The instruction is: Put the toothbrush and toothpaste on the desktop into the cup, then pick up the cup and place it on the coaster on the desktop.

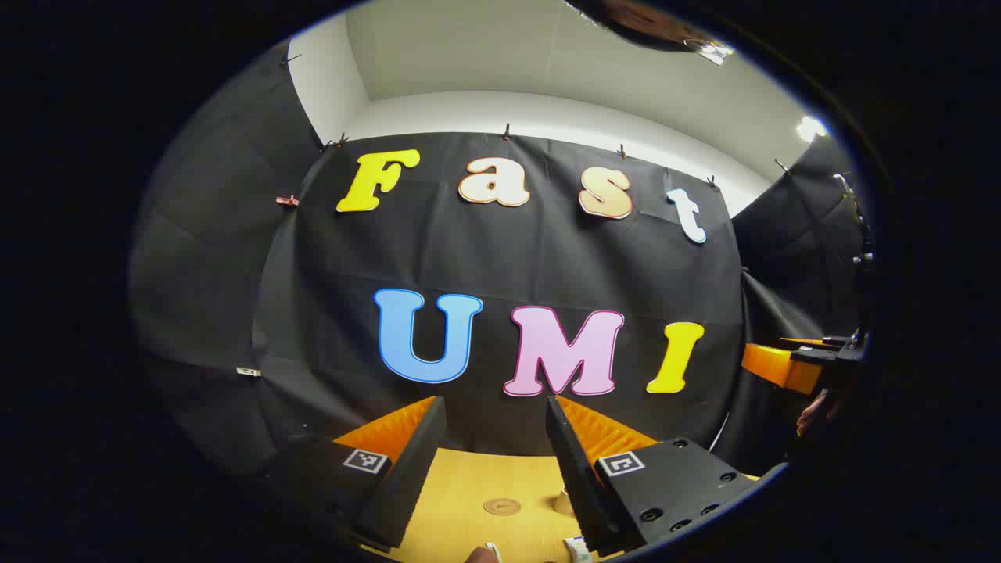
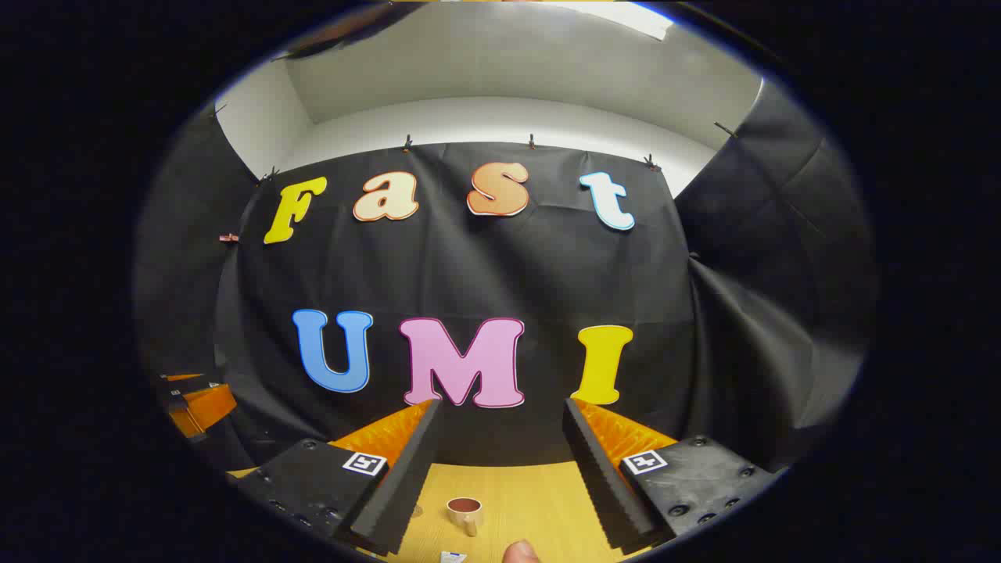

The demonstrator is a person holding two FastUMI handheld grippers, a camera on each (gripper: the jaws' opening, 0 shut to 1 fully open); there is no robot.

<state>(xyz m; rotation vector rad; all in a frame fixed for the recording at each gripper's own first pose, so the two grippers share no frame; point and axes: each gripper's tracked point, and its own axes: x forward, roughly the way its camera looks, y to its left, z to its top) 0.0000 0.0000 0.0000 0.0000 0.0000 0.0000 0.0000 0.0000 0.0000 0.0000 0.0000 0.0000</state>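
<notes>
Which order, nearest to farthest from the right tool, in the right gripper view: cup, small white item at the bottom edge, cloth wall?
1. small white item: lowest in the view, just below the open right tool, left of centre.
2. cup: farther out on the desktop, seen between the fingers.
3. cloth wall: behind the desktop's far edge.

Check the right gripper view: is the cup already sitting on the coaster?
No, the cup stands on the bare wooden desktop, seen between the open right gripper fingers.

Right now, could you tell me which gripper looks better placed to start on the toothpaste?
Hard to call, perhaps the right gripper: open, a small tube-like item just below its fingers, near the cup. The left gripper, also open, faces the coaster.
</notes>
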